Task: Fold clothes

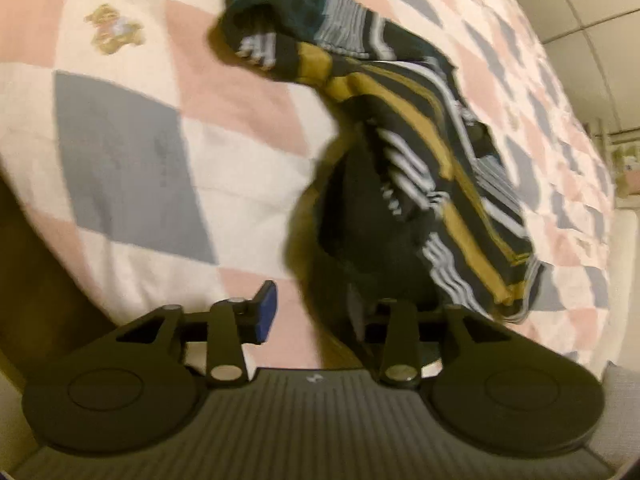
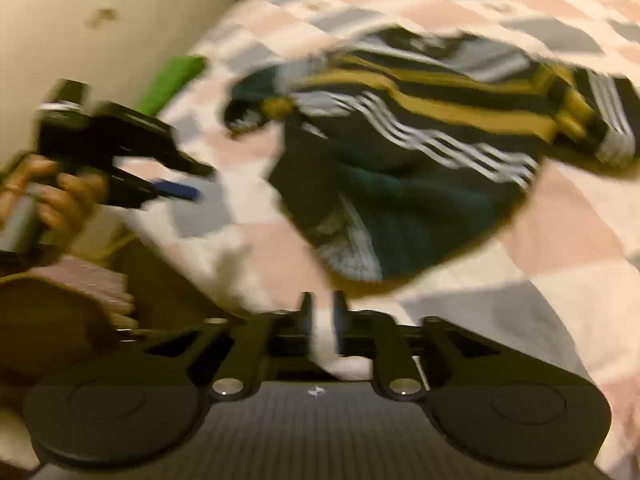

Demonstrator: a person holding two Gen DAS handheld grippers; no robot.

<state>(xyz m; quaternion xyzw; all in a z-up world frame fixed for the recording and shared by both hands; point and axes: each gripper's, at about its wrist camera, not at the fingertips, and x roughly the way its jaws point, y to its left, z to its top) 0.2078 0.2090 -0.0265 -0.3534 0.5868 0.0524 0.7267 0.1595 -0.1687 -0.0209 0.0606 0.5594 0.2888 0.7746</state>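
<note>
A dark green garment (image 1: 404, 152) with mustard and white stripes lies bunched on a checked bedspread (image 1: 132, 148). In the left wrist view my left gripper (image 1: 316, 308) is open; its blue-padded left finger (image 1: 266, 306) shows, and the garment's near edge drapes over the right finger and hides it. In the right wrist view the garment (image 2: 420, 152) lies ahead, blurred. My right gripper (image 2: 323, 312) has its fingers close together with a narrow gap, just short of the garment's near edge, holding nothing I can see. The left gripper (image 2: 176, 184) also shows there, held in a hand at the left.
The bedspread has pink, grey and cream squares and a small bear motif (image 1: 114, 28). A cream wall (image 2: 100, 20) and a green object (image 2: 172, 76) lie at the bed's left side. A tiled floor (image 1: 592, 12) shows beyond the far edge.
</note>
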